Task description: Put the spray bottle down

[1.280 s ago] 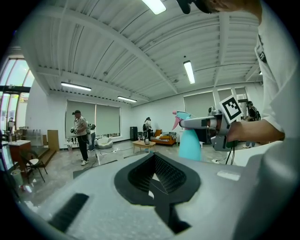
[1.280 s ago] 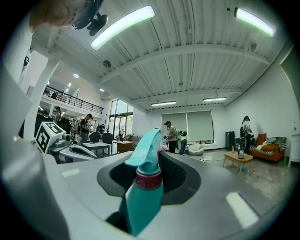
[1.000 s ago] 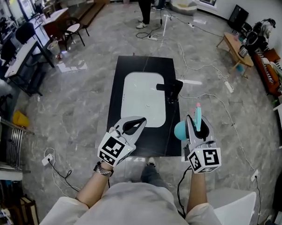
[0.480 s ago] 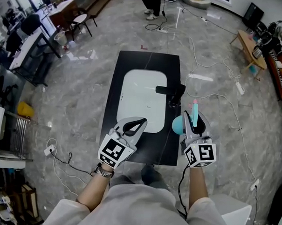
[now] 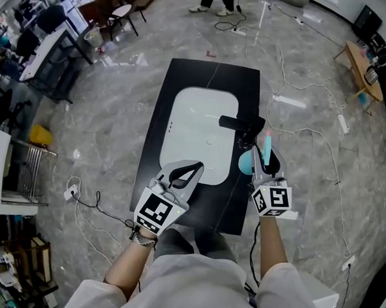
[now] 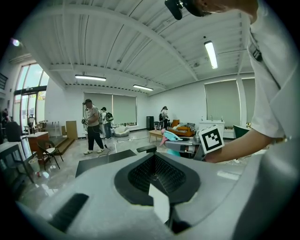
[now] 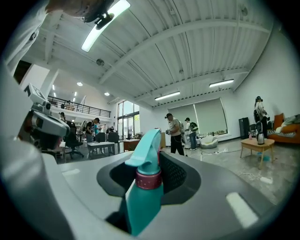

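A teal spray bottle (image 5: 246,163) with a pink collar hangs over the right side of the black counter (image 5: 197,208), just in front of the black faucet (image 5: 242,125). My right gripper (image 5: 268,153) is shut on it. In the right gripper view the spray bottle (image 7: 145,187) stands upright between the jaws of the right gripper (image 7: 157,154), its trigger head pointing left. My left gripper (image 5: 194,166) hovers over the counter's front edge near the white sink (image 5: 200,128), jaws closed with nothing in them. The left gripper (image 6: 151,152) also shows its tips together in its own view.
Cables (image 5: 82,209) trail over the grey marble floor on both sides of the counter. Desks and chairs (image 5: 57,42) stand at the far left, a metal rack (image 5: 19,174) at the left edge. People (image 6: 93,126) stand at the far end of the room.
Both grippers have moved forward over the counter. The right one has carried the bottle lower and closer to the faucet.
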`<state>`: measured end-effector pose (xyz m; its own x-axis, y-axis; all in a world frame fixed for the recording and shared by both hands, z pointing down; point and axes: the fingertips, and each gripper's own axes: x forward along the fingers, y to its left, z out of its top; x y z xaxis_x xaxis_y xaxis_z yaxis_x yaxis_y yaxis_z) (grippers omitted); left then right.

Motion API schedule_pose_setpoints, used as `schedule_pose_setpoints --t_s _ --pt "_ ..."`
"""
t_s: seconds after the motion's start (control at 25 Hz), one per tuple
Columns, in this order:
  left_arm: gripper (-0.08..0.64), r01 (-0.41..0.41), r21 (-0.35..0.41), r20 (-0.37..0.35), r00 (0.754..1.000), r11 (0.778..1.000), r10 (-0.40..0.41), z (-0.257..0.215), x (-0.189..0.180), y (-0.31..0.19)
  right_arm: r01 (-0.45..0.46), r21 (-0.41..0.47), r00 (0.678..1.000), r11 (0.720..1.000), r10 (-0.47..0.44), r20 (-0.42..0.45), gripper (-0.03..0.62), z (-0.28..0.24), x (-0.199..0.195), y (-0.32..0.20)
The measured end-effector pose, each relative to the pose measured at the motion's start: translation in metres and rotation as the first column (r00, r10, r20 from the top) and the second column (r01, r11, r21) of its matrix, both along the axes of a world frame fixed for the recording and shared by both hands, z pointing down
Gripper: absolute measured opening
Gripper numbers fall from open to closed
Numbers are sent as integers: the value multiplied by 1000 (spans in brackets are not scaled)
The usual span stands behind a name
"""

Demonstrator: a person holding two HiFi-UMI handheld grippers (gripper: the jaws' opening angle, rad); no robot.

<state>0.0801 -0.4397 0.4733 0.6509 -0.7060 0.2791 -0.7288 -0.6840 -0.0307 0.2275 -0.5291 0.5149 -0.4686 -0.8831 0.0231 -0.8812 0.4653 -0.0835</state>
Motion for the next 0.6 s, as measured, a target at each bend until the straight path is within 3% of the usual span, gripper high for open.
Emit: schedule_pose_setpoints --t_s 0.32,0.6 --pt "6 25 -33 9 1000 999 -24 24 0 -8 -31 -15 999 999 30 -26 137 53 3 -23" --pt "5 34 -75 15 999 997 -32 41 -3 -10 -39 4 998 999 39 -40 133 67 -3 -31"
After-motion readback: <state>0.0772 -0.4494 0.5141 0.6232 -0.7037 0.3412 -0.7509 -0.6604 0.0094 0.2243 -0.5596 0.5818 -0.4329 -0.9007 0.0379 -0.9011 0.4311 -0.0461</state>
